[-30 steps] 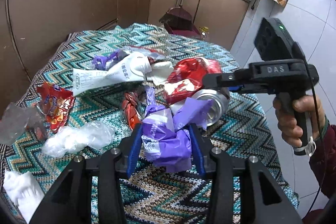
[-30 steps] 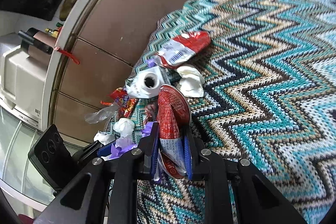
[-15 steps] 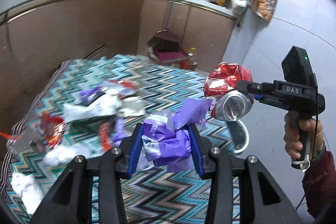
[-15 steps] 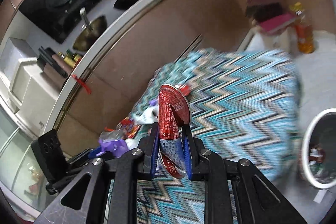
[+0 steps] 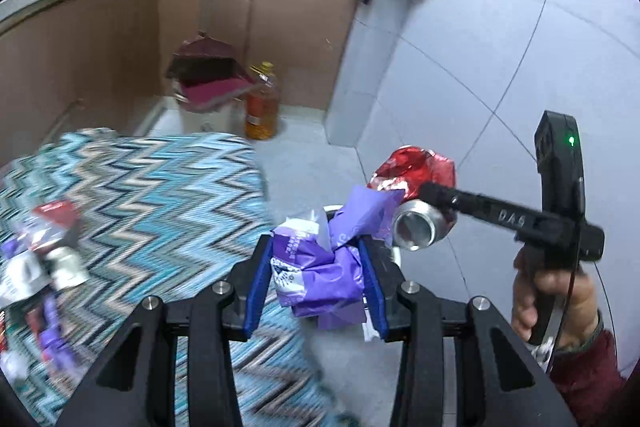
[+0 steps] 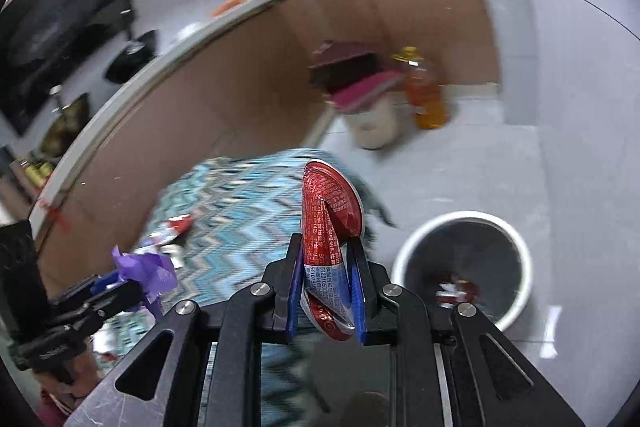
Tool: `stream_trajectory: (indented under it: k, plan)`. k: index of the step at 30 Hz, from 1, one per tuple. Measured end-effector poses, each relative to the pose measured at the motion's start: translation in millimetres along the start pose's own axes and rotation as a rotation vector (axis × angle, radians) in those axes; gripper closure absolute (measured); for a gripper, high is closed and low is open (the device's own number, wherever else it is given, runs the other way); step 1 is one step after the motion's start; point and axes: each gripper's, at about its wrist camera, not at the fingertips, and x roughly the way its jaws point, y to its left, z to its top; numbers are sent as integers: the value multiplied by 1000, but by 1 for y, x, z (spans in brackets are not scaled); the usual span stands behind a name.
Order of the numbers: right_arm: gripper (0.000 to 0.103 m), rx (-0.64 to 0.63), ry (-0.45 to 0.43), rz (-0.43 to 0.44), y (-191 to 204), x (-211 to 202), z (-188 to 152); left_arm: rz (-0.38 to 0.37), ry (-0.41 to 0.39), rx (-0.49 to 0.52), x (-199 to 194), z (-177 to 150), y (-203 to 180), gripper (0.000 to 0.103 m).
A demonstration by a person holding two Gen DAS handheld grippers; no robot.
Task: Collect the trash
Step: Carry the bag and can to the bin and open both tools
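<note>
Only your right view shows the bin (image 6: 520, 247); your right gripper (image 6: 326, 291) clamps the can (image 6: 328, 219), your left gripper (image 5: 316, 287) the wrapper (image 5: 320, 267).

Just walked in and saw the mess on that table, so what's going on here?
A person is clearing trash with a handheld gripper in each hand. The left gripper is shut on a crumpled purple wrapper; the right gripper is shut on a crushed red can. Both are held off the table, near a white-rimmed bin on the floor. More wrappers lie on the zigzag tablecloth.
</note>
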Motion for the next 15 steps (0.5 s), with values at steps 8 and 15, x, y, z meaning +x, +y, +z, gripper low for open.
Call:
stream_trajectory:
  k: [8,15]
  plan:
    - [82,79,13,-137,-67,30,9,-7,88,-9,99,31,-43,59]
    - [58,119,18,-189,-106,56,22,-14,124,-79,151,45,-50,56]
